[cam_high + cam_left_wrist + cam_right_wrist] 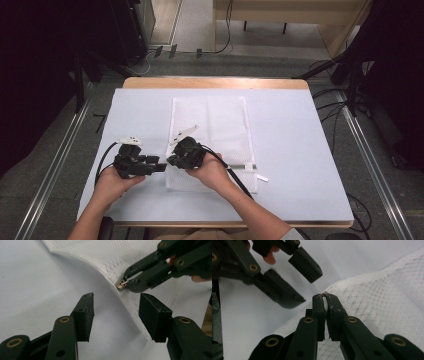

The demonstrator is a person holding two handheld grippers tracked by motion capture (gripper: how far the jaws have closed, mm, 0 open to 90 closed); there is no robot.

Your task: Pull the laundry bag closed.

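A white mesh laundry bag [210, 130] lies flat on the pale table cover. My right gripper [171, 161] sits at the bag's near left corner, shut on the small brass zipper pull [122, 285], and lifts that corner a little. In the right gripper view its jaws [325, 296] are pressed together over the bag [382, 297]. Just left of that corner my left gripper [159, 167] is open, its jaws pointing right toward it. In the left gripper view its pads [117, 298] straddle the raised bag edge [105, 255] below the right gripper [127, 283] without touching it.
The pale cover [300, 165] spans a wooden table [215, 82]. A dark zipper line [242, 166] runs along the bag's near end, with a small white tag [262, 178] at its right. Cables and metal rails lie on the floor on both sides.
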